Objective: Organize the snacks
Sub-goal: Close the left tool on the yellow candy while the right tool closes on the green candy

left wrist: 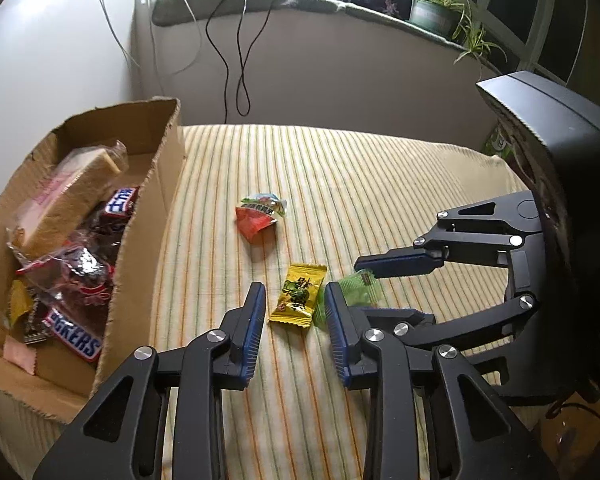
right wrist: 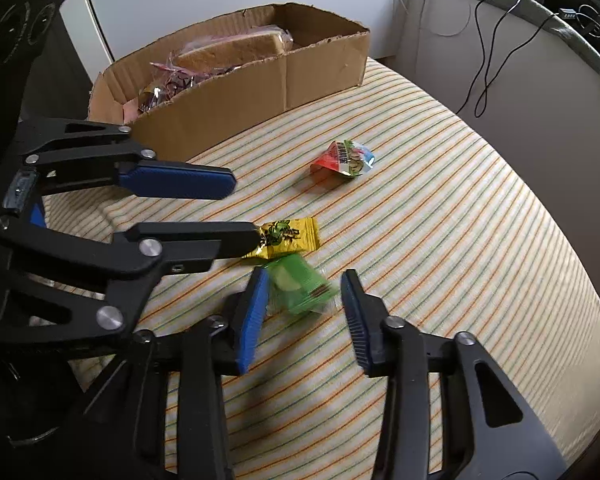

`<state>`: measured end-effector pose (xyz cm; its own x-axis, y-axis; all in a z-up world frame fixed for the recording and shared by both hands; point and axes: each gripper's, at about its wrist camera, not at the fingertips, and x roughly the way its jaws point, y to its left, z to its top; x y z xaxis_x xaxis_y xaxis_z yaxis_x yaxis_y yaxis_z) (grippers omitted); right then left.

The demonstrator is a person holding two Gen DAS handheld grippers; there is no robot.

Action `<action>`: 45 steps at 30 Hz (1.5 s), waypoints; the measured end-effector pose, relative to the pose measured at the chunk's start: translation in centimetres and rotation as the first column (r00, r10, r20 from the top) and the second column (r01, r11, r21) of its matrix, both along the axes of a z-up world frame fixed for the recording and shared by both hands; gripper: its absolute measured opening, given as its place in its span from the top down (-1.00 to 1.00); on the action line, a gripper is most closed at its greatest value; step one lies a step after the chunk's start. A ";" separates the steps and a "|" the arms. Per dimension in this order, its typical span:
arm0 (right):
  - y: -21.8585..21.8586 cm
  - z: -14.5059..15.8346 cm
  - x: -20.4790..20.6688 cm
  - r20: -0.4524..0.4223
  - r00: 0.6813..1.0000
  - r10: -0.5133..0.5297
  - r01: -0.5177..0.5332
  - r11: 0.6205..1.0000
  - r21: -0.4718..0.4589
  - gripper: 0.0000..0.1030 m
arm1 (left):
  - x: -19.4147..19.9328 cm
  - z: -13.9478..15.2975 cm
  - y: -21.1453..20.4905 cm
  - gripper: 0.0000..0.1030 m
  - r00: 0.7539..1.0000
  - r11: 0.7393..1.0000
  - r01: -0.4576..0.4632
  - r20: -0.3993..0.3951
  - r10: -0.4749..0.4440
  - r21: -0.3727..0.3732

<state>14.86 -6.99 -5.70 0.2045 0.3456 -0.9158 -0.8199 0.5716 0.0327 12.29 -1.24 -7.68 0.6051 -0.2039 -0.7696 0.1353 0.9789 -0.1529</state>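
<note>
Straddling the yellow candy (left wrist: 299, 295) with my left jaws wide, its long axis running between them; my right jaws, also wide, flank the green candy (right wrist: 300, 288) just beside it, cardboard box (left wrist: 148, 216) off left.

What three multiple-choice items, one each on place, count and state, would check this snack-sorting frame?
1. Where does the cardboard box sit?
A. At the far-left edge of the striped cloth
B. On the windowsill
C. On the floor

2. How many snack packets lie loose on the cloth?
A. One
B. Three
C. Five

3. How are the left gripper and right gripper set?
A. Both open
B. Both shut
C. Only the left is shut

Answers: 1 A, it rests on the cloth's edge; 2 B, the red packet, yellow packet and green packet; 3 A, jaws apart around packets.
</note>
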 end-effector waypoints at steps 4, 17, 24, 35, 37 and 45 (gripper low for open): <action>-0.1 -0.4 0.1 -0.003 1.000 0.010 -0.010 1.000 -0.003 0.32 | 0.5 -0.5 -0.2 0.44 1.000 1.000 0.003 -0.019 -0.003 0.002; -1.4 -1.0 0.7 0.008 1.000 0.017 -0.017 1.000 -0.009 0.48 | 2.1 -1.7 -1.4 0.46 0.998 0.999 0.023 -0.059 -0.020 0.041; -1.7 -1.0 1.1 0.021 0.999 0.027 -0.026 1.000 -0.014 0.32 | 2.2 -2.4 -2.1 0.56 0.999 0.997 0.011 -0.047 -0.008 0.071; -0.1 -1.8 1.9 0.040 0.997 0.060 -0.059 0.998 -0.008 0.08 | 1.1 -2.6 -1.5 0.58 0.999 0.998 -0.033 -0.037 0.035 0.048; 0.2 -1.8 1.9 0.044 0.997 0.065 -0.065 0.998 -0.005 0.07 | 0.8 -2.6 -1.1 0.57 0.998 0.998 -0.040 -0.038 0.041 0.038; 0.8 -1.8 2.4 0.020 0.998 0.068 -0.068 0.998 -0.001 0.27 | 0.5 -2.7 -0.7 0.58 0.998 0.998 -0.055 -0.033 0.056 0.028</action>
<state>17.24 -6.23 -7.55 0.1987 0.3588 -0.9120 -0.8572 0.5147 0.0157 12.77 -1.99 -10.37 0.5883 -0.1494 -0.7948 0.0761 0.9887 -0.1295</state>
